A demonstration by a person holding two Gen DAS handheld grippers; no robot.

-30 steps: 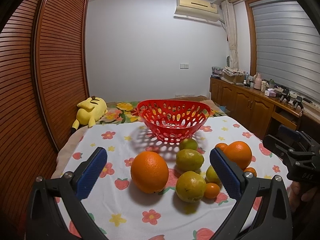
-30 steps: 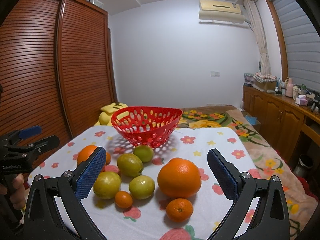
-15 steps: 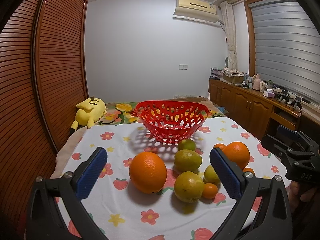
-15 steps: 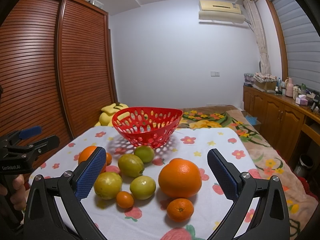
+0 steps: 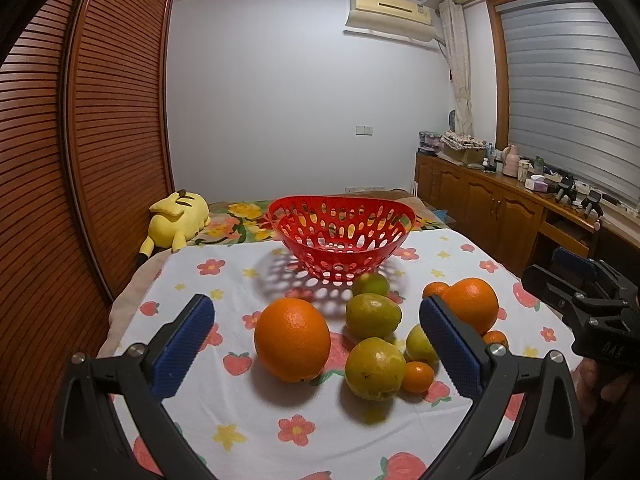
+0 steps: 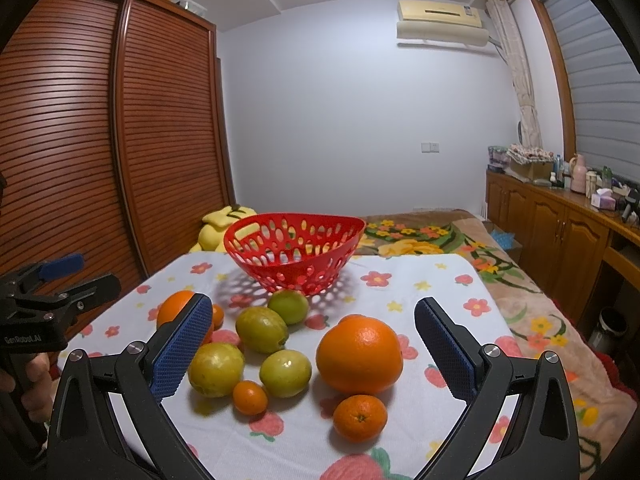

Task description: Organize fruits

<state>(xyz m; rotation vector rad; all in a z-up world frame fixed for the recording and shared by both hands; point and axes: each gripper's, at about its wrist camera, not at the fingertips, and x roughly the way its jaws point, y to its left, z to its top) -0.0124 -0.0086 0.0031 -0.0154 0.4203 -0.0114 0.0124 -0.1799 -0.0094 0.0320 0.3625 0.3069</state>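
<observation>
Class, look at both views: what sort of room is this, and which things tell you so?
Probably a bedroom at home: a flowered bedspread, a slatted wooden wardrobe, and a wall air conditioner.

Your left camera looks low over the counter from its left side, your right camera from its right. Both face the red basket and share the fruit close in front.

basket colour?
Red, with oval cut-outs; the basket shows best in the right wrist view.
</observation>
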